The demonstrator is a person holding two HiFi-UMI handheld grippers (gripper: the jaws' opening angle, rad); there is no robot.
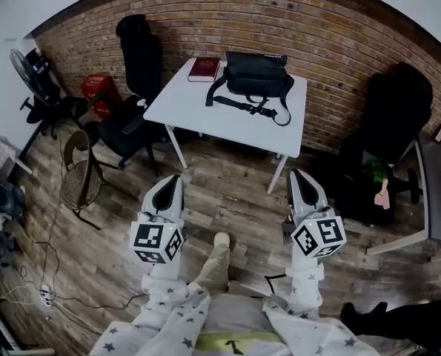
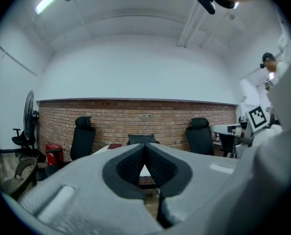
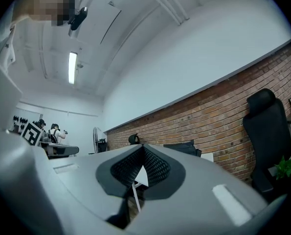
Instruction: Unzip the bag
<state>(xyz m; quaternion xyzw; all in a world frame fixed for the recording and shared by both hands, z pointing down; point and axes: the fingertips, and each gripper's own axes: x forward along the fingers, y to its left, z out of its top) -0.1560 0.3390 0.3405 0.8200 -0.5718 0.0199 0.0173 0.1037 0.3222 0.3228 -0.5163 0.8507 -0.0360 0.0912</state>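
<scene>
A black bag (image 1: 256, 75) with a long strap lies on the white table (image 1: 205, 110) against the brick wall; it also shows far off as the bag (image 2: 141, 140) and the bag (image 3: 184, 147) in the two gripper views. My left gripper (image 1: 177, 178) and right gripper (image 1: 295, 173) hang over the wooden floor, well short of the table. Both are shut with nothing between their jaws. They point level toward the table.
A dark red book (image 1: 204, 69) lies on the table left of the bag. Black office chairs (image 1: 135, 87) stand at the table's left and another chair (image 1: 394, 124) at its right. A wicker chair (image 1: 81, 176), a red box (image 1: 100, 91) and a grey desk (image 1: 439, 191) surround the floor.
</scene>
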